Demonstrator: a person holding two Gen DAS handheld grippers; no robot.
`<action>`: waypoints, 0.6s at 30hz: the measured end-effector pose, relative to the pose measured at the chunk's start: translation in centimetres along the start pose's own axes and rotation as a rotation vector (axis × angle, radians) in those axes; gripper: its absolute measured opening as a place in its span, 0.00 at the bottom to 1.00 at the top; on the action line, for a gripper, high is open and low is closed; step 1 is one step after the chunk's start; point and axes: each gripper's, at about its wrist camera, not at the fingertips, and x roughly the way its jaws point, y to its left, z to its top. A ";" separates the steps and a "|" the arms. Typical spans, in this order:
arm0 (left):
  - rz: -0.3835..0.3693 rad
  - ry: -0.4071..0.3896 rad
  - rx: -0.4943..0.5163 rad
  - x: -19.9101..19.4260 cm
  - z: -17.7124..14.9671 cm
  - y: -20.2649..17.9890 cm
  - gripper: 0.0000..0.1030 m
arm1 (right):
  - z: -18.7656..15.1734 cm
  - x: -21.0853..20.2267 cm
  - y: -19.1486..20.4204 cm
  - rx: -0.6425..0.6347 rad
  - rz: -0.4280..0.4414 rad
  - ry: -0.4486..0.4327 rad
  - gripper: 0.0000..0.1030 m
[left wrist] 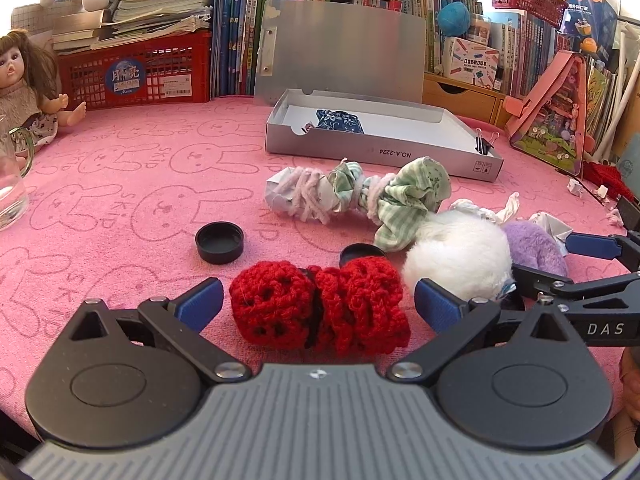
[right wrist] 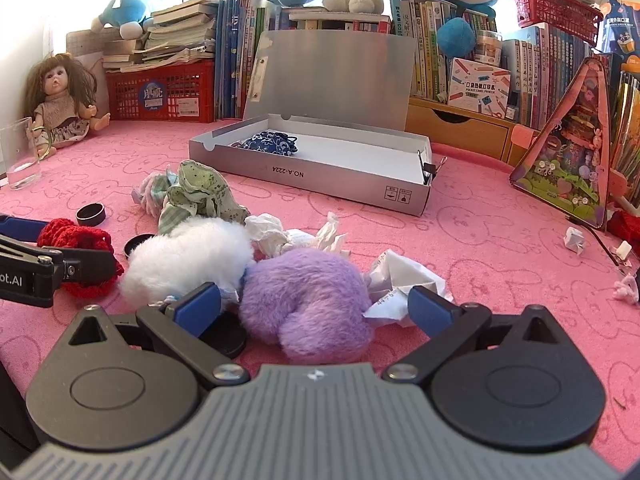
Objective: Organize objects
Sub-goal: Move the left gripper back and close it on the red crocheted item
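Squarely between the spread fingers of the left gripper lies the red crochet roll, its long axis crosswise to them, soft and open-knit, untouched. Likewise the right gripper, released, straddles the fluffy purple pompom. Behind, mid-table, stands the open grey box, cardboard.

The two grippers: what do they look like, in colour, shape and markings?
Both look the same. The left gripper and the right gripper each have a grey ribbed body, two round black housings, black linkage arms with silver screws, and blue fingertips. White lettering, partly cut off, marks the outer sides: "DAS" on one, "ot.AI" on the other. No cables or sleeves are visible.
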 end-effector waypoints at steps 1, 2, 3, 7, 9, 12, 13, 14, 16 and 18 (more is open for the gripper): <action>0.001 0.004 -0.001 0.1 -0.1 0.0 1.00 | -0.1 0.1 -0.1 0.012 0.003 0.003 1.00; 0.002 0.007 -0.001 0.3 -0.2 0.0 1.00 | -0.1 0.1 -0.2 0.021 0.005 0.005 1.00; 0.003 0.011 0.000 0.4 -0.3 0.0 1.00 | -0.2 0.2 -0.2 0.027 0.006 0.007 1.00; 0.021 0.009 0.021 0.8 -0.7 -0.2 1.00 | -0.4 0.5 0.2 0.008 -0.013 0.023 1.00; 0.030 0.004 0.040 0.9 -0.9 -0.4 1.00 | -0.4 0.7 0.7 -0.013 -0.027 0.028 1.00; 0.047 -0.002 0.073 1.1 -1.2 -0.8 1.00 | -0.4 0.9 1.1 -0.035 -0.037 0.038 1.00; 0.053 -0.004 0.085 1.1 -1.3 -0.9 1.00 | -0.3 0.9 1.1 -0.035 -0.031 0.039 1.00; 0.057 -0.011 0.091 1.1 -1.4 -1.0 1.00 | -0.3 1.0 1.0 -0.032 -0.025 0.040 1.00; 0.058 -0.017 0.085 1.1 -1.6 -1.0 1.00 | -0.4 1.0 0.9 -0.022 -0.017 0.044 1.00; 0.058 -0.019 0.085 1.1 -1.6 -1.0 1.00 | -0.4 1.0 0.8 -0.012 -0.010 0.048 1.00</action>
